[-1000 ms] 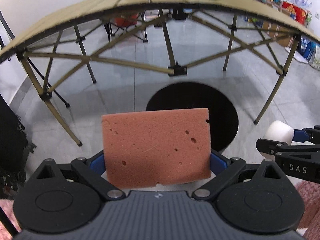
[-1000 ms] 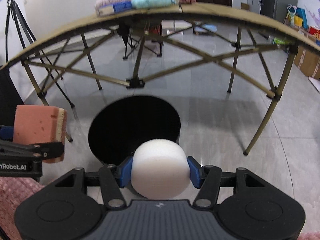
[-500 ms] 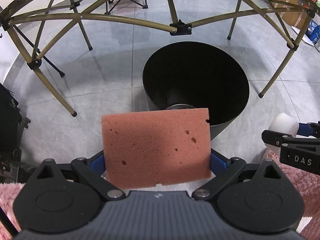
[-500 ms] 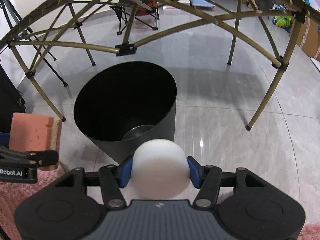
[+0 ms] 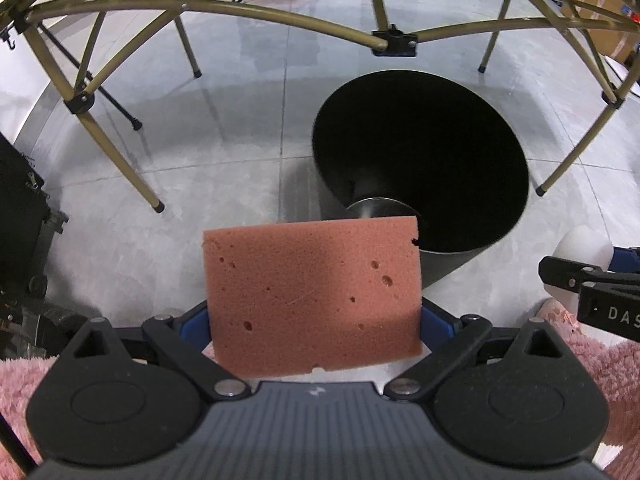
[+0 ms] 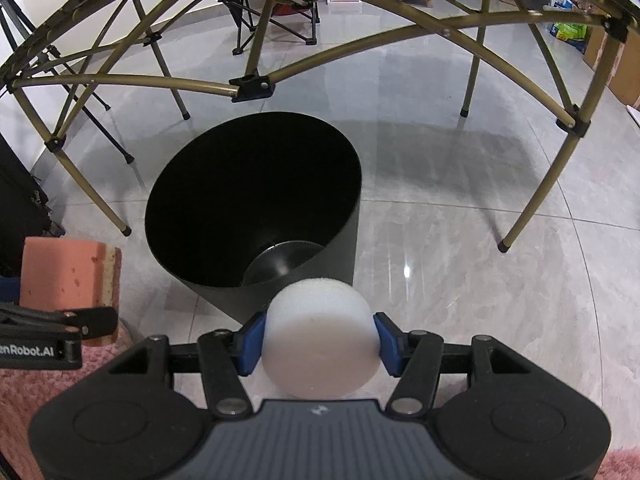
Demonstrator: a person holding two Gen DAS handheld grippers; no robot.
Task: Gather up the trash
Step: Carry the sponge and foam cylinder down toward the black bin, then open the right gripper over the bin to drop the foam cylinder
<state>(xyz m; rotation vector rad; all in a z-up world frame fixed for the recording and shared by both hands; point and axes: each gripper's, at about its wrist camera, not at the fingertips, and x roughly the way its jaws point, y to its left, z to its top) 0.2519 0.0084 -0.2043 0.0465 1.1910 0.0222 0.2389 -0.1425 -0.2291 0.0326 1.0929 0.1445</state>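
A flat pink sponge [image 5: 314,294] sits clamped between the blue pads of my left gripper [image 5: 316,320], which is shut on it. A white foam cylinder [image 6: 320,338] is squeezed in my right gripper [image 6: 320,342], also shut. A black round trash bin [image 5: 420,152] stands open on the grey tiled floor, just ahead of both grippers; in the right wrist view the bin [image 6: 256,208] is ahead and left. The pink sponge [image 6: 68,276] shows at the left edge there, and the white foam [image 5: 582,246] at the right edge of the left wrist view.
A folding table's tan metal legs and cross bars [image 6: 252,88] arch over and around the bin. A folding chair [image 6: 280,8] stands behind. Dark equipment [image 5: 20,216] lies at the left. Pink fluffy sleeves [image 5: 600,360] flank the grippers. Boxes [image 5: 600,20] sit far right.
Both grippers have sunk and tipped downward, so the tabletop has left the view and the bin's opening now shows fully. Sponge and foam stay gripped.
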